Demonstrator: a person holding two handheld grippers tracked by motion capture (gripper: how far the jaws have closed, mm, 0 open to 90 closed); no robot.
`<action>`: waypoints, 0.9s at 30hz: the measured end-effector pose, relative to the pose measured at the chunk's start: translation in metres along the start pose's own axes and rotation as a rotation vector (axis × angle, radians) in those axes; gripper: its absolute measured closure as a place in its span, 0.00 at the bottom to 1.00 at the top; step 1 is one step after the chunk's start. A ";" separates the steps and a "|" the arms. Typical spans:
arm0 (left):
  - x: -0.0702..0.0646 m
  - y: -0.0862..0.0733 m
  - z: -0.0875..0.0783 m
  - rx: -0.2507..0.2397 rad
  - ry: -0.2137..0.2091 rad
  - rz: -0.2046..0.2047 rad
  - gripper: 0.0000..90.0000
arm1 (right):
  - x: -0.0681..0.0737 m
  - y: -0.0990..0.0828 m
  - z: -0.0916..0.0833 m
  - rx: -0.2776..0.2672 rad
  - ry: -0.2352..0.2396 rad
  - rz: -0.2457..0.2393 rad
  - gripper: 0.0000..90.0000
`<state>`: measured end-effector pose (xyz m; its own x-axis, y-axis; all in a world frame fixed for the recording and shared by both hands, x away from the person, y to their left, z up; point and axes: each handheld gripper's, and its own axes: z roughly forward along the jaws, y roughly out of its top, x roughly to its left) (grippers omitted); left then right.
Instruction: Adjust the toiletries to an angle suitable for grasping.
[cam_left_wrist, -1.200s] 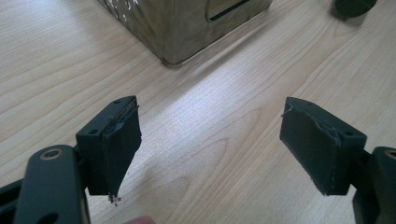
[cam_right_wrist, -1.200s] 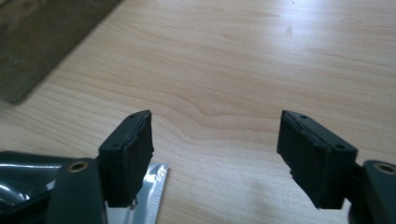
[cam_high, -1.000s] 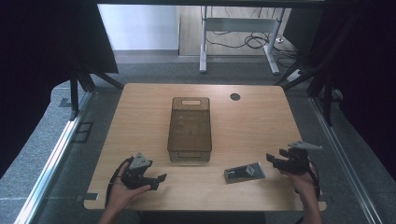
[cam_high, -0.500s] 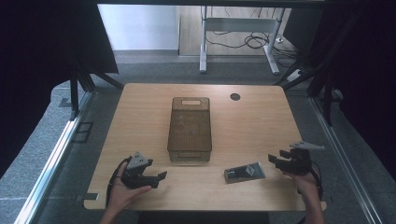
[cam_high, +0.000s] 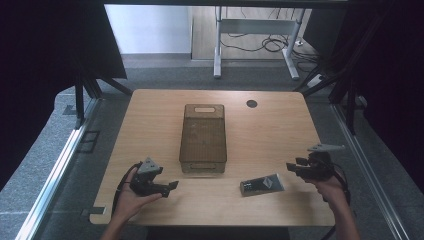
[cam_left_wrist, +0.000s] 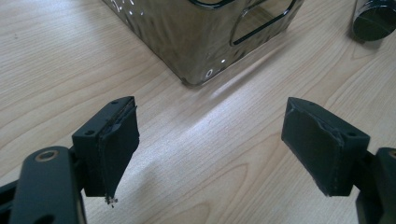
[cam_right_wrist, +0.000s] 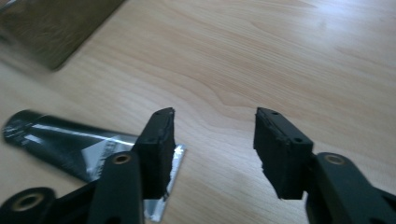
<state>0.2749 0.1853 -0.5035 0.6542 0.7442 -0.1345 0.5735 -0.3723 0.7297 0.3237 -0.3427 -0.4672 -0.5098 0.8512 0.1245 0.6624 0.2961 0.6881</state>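
A smoky, see-through brown bin (cam_high: 202, 137) stands lengthwise in the middle of the wooden table (cam_high: 280, 130). A dark tube with a silvery crimped end (cam_high: 261, 184) lies near the front edge, right of the bin. My left gripper (cam_high: 171, 186) rests front left, open, pointing right toward the bin's near corner (cam_left_wrist: 205, 32); nothing is between its pads (cam_left_wrist: 116, 144). The tube's cap (cam_left_wrist: 373, 18) shows far off. My right gripper (cam_high: 292, 167) is open just right of the tube, jaws pointing left. Its left pad (cam_right_wrist: 159, 140) hovers over the tube's flat end (cam_right_wrist: 70, 140).
A black round grommet (cam_high: 251, 103) sits in the table's far right part. Bare wood lies on both sides of the bin. Beyond the table are a grey floor, a white desk frame (cam_high: 255, 30) with cables, and dark curtains at both sides.
The right hand has drifted a little; the left hand, bin and tube stay where they were. Both grippers remain open.
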 end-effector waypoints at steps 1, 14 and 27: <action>0.000 0.000 0.000 0.000 0.000 0.000 0.21 | 0.000 0.000 0.000 0.000 0.000 0.000 0.57; 0.001 0.006 -0.011 -0.026 -0.027 -0.010 0.24 | 0.049 0.049 -0.023 0.146 0.070 -0.211 0.93; -0.004 -0.007 -0.024 -0.042 -0.001 -0.013 0.26 | 0.067 0.048 -0.003 0.269 0.120 -0.262 1.00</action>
<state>0.2562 0.1980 -0.4925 0.6476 0.7481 -0.1448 0.5605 -0.3390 0.7556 0.3199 -0.2725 -0.4237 -0.7306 0.6798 0.0633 0.6136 0.6131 0.4976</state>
